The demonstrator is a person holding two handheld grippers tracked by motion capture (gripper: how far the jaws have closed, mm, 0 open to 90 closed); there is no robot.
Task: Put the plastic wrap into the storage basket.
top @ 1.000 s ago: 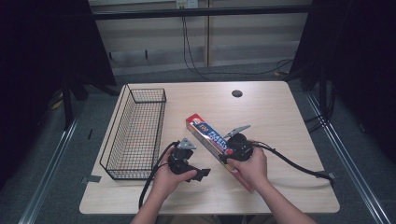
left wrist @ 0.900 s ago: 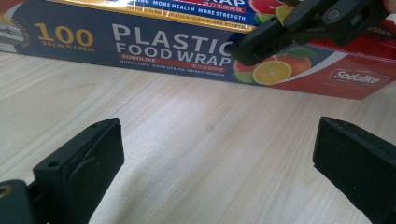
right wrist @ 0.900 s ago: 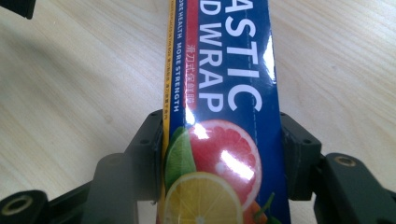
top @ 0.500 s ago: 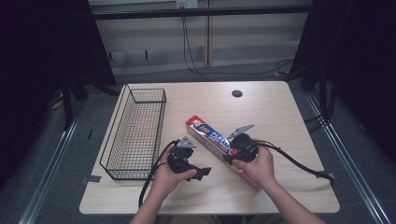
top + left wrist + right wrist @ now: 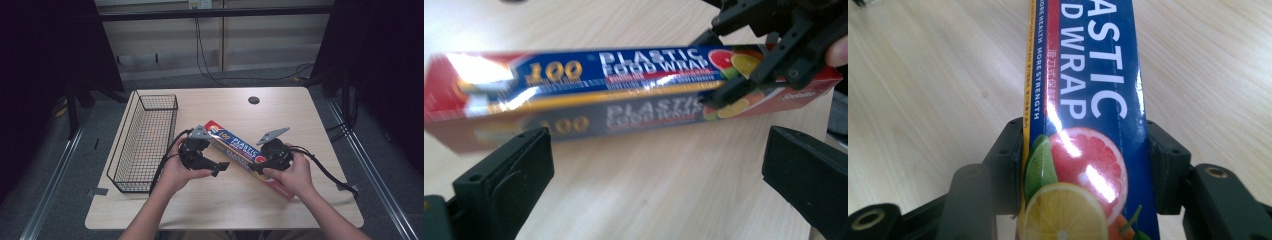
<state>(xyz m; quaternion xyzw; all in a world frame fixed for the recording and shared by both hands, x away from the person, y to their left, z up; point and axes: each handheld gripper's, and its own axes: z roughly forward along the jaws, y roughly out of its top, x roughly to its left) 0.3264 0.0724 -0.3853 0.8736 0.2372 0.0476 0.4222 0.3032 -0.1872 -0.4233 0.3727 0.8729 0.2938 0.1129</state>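
Blue-and-red cardboard plastic-wrap box [image 5: 235, 146], pinched at one end by right fingers [image 5: 1168, 165], could sag and slip; left fingers [image 5: 509, 175] gape empty.

A light wooden table [image 5: 300, 115] with rounded corners stands in the middle of the room, its grain running lengthwise. A small dark round grommet [image 5: 253, 100] sits near its far edge. On the left part of the tabletop lies a black wire basket [image 5: 145, 142], long and narrow, reaching from near to far. The floor [image 5: 60, 185] is grey carpet, with metal rails [image 5: 50, 187] running along it on the left and right of the table. Black curtains [image 5: 45, 55] hang at both far corners, leaving those sides dark. Between them the far wall [image 5: 270, 30] is pale panelling, with black cables [image 5: 202, 50] dropping from a socket down to the floor.
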